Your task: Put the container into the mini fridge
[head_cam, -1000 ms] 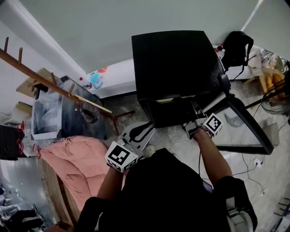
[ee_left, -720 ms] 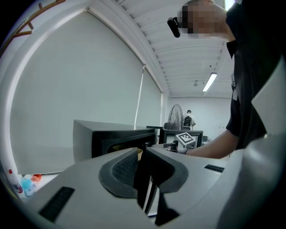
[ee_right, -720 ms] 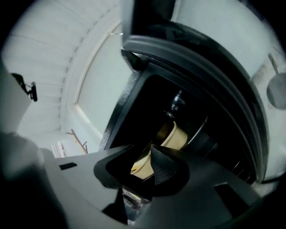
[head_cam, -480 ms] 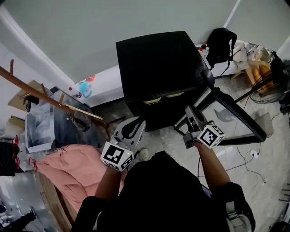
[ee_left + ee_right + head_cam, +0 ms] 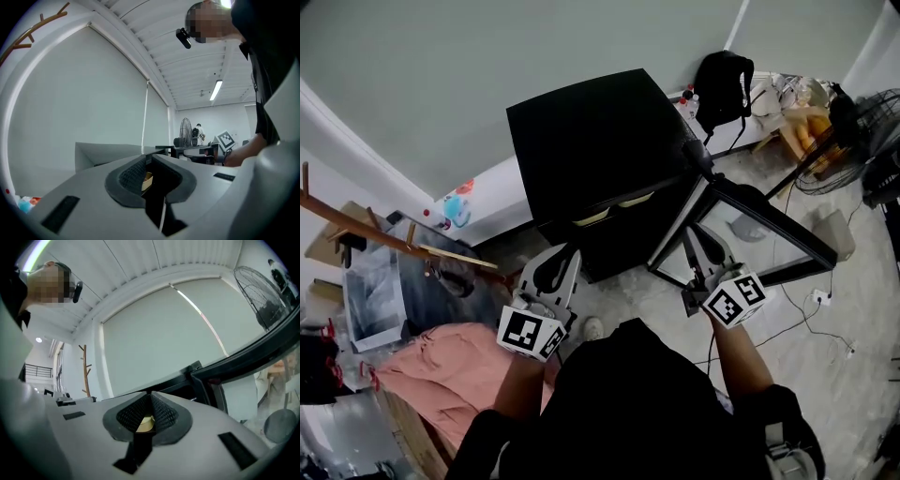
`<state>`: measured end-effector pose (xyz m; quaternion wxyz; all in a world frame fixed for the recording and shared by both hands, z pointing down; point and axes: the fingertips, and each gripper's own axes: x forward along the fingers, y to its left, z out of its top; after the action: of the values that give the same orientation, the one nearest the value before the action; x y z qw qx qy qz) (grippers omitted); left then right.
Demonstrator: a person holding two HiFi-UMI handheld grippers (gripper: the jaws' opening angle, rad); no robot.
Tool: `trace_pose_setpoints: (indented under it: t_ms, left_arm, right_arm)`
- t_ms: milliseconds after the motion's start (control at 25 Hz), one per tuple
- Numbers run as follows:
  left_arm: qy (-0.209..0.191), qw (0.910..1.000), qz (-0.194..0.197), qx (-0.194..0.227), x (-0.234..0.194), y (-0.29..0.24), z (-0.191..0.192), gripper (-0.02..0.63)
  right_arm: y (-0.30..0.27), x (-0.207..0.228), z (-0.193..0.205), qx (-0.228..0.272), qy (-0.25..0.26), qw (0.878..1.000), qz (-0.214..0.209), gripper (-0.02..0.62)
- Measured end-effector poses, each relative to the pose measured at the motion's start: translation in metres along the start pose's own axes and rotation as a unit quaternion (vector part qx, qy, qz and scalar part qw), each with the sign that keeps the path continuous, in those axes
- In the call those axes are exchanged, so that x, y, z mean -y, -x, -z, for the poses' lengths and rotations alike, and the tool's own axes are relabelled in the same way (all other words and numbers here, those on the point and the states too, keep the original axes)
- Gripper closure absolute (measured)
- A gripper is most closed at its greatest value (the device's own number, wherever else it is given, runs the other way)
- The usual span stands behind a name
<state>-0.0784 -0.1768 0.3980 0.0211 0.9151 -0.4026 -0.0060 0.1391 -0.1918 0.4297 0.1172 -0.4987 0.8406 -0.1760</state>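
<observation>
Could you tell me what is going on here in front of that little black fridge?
A person stands facing the black mini fridge, whose door hangs open to the right. They hold the left gripper and the right gripper out in front of it. Both grippers' jaws have just been closing and are together now with nothing between them. No container is clearly visible, so I can't tell whether it is inside already.
</observation>
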Motion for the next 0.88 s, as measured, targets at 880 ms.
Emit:
trace_pose_setpoints:
  t_ms: [880]
  left_arm:
    - [0.008,0.9998,0.016,0.013,0.008,-0.010,-0.001,0.554]
  right_arm:
    - [0.021,-0.007,-0.006,0.011,0.036,0.999,0.024,0.561]
